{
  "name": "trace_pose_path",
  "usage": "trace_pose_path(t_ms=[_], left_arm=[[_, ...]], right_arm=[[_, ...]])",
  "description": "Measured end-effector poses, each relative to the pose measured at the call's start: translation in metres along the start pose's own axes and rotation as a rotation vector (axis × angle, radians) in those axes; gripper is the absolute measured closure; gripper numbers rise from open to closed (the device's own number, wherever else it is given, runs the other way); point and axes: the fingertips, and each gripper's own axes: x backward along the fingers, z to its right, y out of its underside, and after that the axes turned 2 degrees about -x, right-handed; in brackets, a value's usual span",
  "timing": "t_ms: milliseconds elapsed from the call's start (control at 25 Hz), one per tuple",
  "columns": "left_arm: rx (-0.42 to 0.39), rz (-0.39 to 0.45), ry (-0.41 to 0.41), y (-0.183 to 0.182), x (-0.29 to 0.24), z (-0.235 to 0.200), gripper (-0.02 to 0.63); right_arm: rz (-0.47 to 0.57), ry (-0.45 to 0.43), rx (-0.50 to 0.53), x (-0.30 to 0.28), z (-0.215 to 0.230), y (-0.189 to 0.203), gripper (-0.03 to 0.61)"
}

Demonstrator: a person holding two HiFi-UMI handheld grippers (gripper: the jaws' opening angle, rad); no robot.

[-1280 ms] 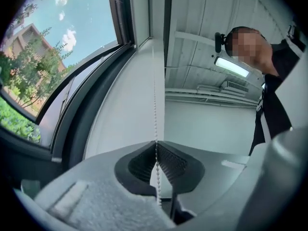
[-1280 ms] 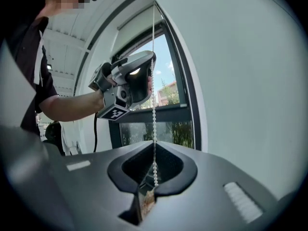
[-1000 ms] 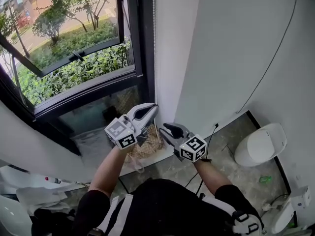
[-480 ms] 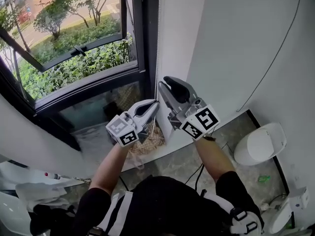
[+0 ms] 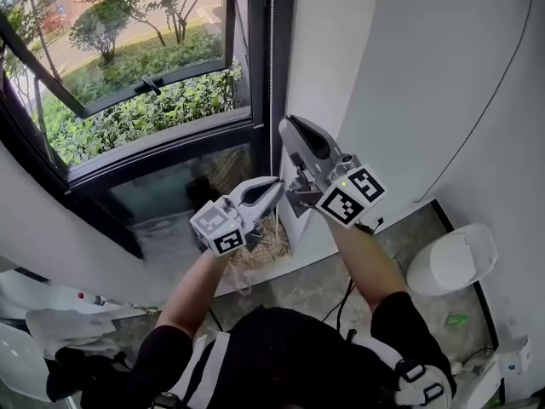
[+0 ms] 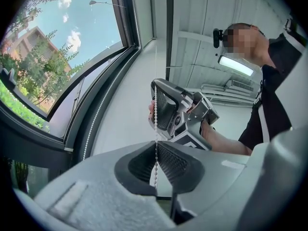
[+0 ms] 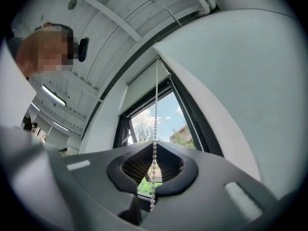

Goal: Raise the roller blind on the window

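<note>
Two grippers on one bead chain (image 5: 272,66), hand over hand.

Nearest, low on the chain: left gripper (image 5: 274,185). Its jaws are pressed together with the beads pinched between the pads, and the chain runs straight up out of them.

Just above it on the same chain: right gripper (image 5: 289,128). Its jaws have just been closing. Its own view shows the tips meeting on the beads, so it has hold of the chain too, with a short loose tail hanging below the pads.

To the side of the held chain, a second run of beads (image 6: 96,117) lies along the dark window frame (image 5: 255,75), untouched.

Farthest, at the chain's top end: the roller blind (image 7: 147,86), a pale band at the head of the window. Most of the glass below it is uncovered, so the task looks well along. How much blind is left to roll I can't tell.

Step in hand, as I judge it: a fresh high grip for the next downward pull.
- Let the left jaws part only once the right grip is firm, or the blind may slip back.
- Pull straight down along the chain's own line, not out from the wall, so the beads stay seated up top.
- Keep it steady, no jerks.
- Keep to this run. Hauling the other run probably lowers the blind.
</note>
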Motion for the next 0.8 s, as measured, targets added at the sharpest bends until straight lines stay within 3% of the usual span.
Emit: trace_pose_path(t_ms=[200, 400, 520, 800], left_arm=[[0.006, 0.021, 0.008, 0.002, 0.003, -0.004, 0.601], [0.002, -0.053, -0.001, 0.019, 0.0, -0.004, 0.6], [0.038, -0.149, -0.006, 0.064, 0.004, -0.008, 0.6], [0.182, -0.389, -0.044, 0.187, 0.041, 0.002, 0.598]], right_arm=[[0.004, -0.027, 0.071, 0.003, -0.006, -0.001, 0.561], [-0.027, -0.009, 0.167, 0.016, 0.001, 0.014, 0.563], [-0.104, 0.018, 0.192, 0.033, 0.012, 0.05, 0.563], [-0.328, 0.087, 0.101, 0.104, 0.035, 0.161, 0.565]])
